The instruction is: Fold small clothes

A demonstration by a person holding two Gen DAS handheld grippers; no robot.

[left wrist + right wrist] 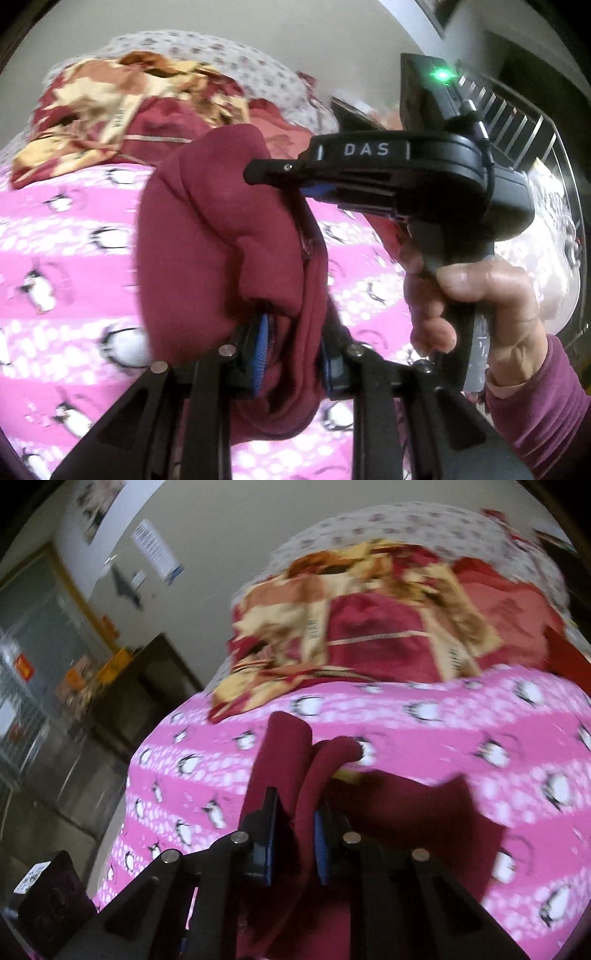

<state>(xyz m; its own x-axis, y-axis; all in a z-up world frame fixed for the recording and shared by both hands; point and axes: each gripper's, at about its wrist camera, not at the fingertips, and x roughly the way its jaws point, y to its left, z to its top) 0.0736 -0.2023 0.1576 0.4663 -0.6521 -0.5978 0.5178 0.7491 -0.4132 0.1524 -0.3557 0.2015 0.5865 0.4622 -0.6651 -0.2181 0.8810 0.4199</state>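
Note:
A small maroon garment (207,236) hangs bunched above the pink penguin-print bedsheet (66,258). My left gripper (291,354) is shut on a fold of it, cloth between the blue pads. My right gripper (295,181) shows in the left wrist view, held by a hand, pinching the same garment higher up. In the right wrist view my right gripper (295,842) is shut on a maroon fold (314,775), with more of the garment draped to the right over the sheet (443,731).
A pile of red, gold and cream patterned cloth (122,103) lies at the far side of the bed (369,620). A floral white cover (207,48) lies behind it. A dark cabinet (147,694) and wall stand left of the bed.

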